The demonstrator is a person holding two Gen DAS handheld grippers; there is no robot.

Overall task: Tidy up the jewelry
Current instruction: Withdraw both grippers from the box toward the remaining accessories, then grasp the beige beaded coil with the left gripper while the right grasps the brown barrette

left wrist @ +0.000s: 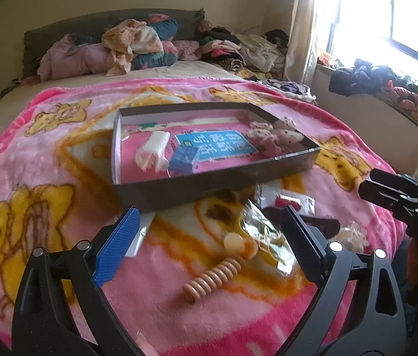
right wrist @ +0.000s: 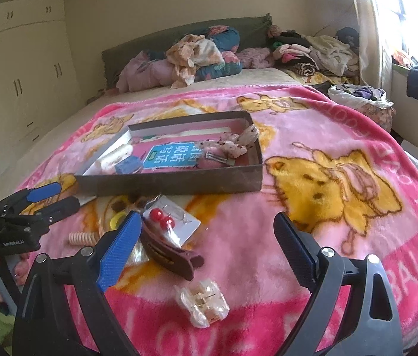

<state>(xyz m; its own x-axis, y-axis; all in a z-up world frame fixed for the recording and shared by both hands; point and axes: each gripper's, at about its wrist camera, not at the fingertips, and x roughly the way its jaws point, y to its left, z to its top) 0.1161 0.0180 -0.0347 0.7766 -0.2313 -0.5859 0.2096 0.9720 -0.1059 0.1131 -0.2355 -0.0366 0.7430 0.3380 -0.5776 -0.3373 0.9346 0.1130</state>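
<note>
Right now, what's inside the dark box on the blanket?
The dark box holds a blue card with printed characters, a small blue box, a white wrapped item and pink speckled hair pieces. Anything beneath these is covered.

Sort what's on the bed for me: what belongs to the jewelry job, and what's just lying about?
Job:
box tray
red ball earrings on card
brown hair clip
clear claw clip
peach coil hair tie

Lying about:
clothes pile
pillows
pink blanket
</note>
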